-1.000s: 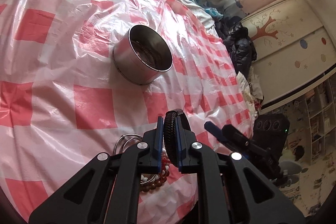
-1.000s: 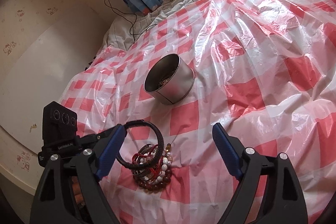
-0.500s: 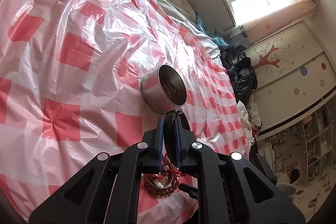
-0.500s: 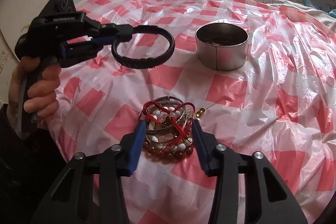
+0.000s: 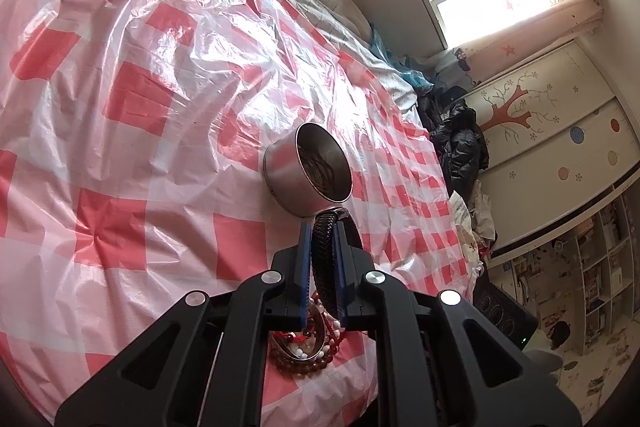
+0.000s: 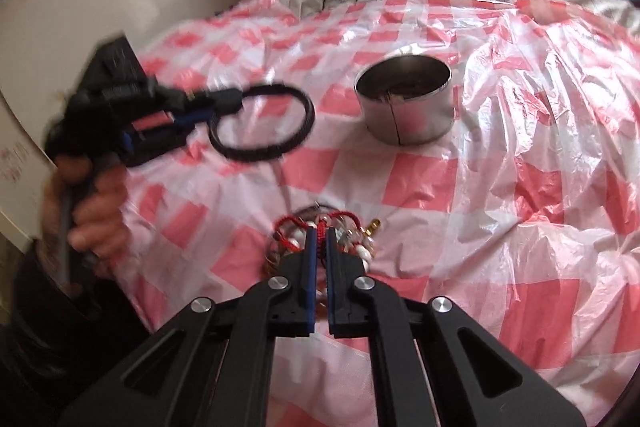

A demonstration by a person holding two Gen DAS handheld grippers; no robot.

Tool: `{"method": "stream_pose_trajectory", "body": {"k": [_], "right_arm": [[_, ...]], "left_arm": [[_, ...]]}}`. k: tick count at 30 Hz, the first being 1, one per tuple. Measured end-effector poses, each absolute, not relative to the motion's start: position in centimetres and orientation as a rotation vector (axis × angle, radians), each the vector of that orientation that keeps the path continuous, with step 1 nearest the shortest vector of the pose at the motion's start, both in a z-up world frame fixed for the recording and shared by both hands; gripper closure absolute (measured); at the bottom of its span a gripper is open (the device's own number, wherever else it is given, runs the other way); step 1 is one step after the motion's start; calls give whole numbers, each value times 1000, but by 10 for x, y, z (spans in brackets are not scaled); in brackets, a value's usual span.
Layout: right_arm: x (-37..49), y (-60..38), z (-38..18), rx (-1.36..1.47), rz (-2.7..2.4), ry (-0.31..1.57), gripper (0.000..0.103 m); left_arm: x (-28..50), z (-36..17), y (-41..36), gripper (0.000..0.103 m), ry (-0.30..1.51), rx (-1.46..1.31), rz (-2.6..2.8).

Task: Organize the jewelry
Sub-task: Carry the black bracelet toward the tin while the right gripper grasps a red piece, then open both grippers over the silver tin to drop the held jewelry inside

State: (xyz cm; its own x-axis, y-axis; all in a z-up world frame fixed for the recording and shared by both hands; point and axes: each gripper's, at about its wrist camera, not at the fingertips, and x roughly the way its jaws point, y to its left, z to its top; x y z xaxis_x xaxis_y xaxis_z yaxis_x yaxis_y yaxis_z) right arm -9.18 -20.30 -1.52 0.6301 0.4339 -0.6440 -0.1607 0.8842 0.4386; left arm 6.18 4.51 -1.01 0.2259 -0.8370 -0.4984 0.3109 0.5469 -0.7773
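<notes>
1. The right gripper (image 6: 319, 241), spread a second ago, is now pinched on a red cord (image 6: 320, 227) in the jewelry pile (image 6: 320, 239) on the bed.
2. The black braided bracelet (image 5: 325, 247) is held aloft, clamped in the left gripper (image 5: 322, 255) (beside the steel tin (image 6: 404, 107)); two pieces are ready for binning.

black braided bracelet (image 6: 262, 123) – held aloft | bead bracelets pile (image 6: 320, 239) – on cloth | tin (image 6: 406, 105) – upright
</notes>
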Motion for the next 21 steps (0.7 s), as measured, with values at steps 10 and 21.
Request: {"method": "stream_pose_trajectory", "body": {"k": [10,21], "right_arm": [[-94,-262,11,736,450,574,98],[-52,-288,29,740,405,541,98]], "left_arm": [[67,-1,27,94,1029,-601,-892],[114,2,-47,93,995,-495,-859]]}}
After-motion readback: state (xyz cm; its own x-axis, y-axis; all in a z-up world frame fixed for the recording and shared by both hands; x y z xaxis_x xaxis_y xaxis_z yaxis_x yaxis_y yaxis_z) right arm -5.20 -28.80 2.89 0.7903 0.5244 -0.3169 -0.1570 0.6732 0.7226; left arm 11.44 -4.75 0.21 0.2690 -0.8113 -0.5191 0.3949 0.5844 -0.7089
